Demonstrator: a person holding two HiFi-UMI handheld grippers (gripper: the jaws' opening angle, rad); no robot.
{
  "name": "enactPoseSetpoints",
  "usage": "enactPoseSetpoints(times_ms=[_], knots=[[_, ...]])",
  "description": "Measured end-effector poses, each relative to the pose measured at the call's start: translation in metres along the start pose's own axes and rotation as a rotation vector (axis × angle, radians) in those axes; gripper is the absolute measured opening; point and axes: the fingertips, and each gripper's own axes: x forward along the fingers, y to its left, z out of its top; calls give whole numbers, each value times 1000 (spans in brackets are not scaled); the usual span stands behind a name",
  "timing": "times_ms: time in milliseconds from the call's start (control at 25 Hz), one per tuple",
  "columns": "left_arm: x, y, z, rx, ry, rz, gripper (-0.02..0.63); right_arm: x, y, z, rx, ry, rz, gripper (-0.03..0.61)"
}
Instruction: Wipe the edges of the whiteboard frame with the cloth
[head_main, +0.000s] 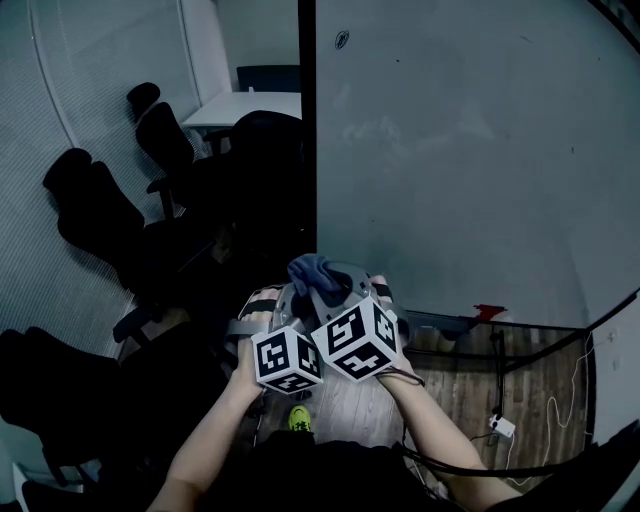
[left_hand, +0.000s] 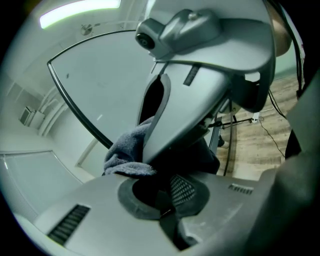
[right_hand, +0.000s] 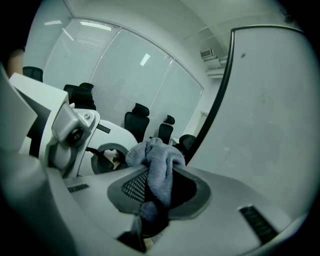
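Right gripper view: cloth (right_hand: 157, 167), grey-blue terry, bunched. It is pinched between the jaws of the right gripper (right_hand: 155, 195), which are pressed onto its middle. One crumpled end stands up past the jaw tips, and the other end hangs down in the hollow between the pads.

Head view: the cloth is held in the air, low in front of the whiteboard (head_main: 450, 150). It is just beside the board's dark left frame edge (head_main: 308, 120); whether it touches the frame cannot be told.

Left gripper (head_main: 280, 315): close against the right gripper on its left side, both marker cubes side by side and near touching. Each gripper is held in a hand, the left hand (head_main: 248, 365) below its cube.

Left gripper view: jaws drawn together to a thin seam, with nothing clearly seen between them. The right gripper's body crosses directly in front of the tips. The cloth's free end shows just beyond the jaw tips on the left. Contact between the cloth and the left jaws cannot be told.

Whiteboard surface: grey-white, with faint smears. It stands upright and fills the right half of the head view.

Surroundings: several dark office chairs (head_main: 100, 215) to the left of the board, against a pale blind-covered wall. A wooden floor (head_main: 540, 370) lies at the board's foot, with a thin cable and a small white plug (head_main: 502, 426) lying on it.
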Motion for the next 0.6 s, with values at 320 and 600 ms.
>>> enactPoseSetpoints(times_ms=[320,600], knots=[[-28,-50,20,-46,73,8,15,-48,27,-28,-1,-48,63,94],[-48,-94,23,-129,142,-16,15,-74,57,-54,-3,-50,156,94]])
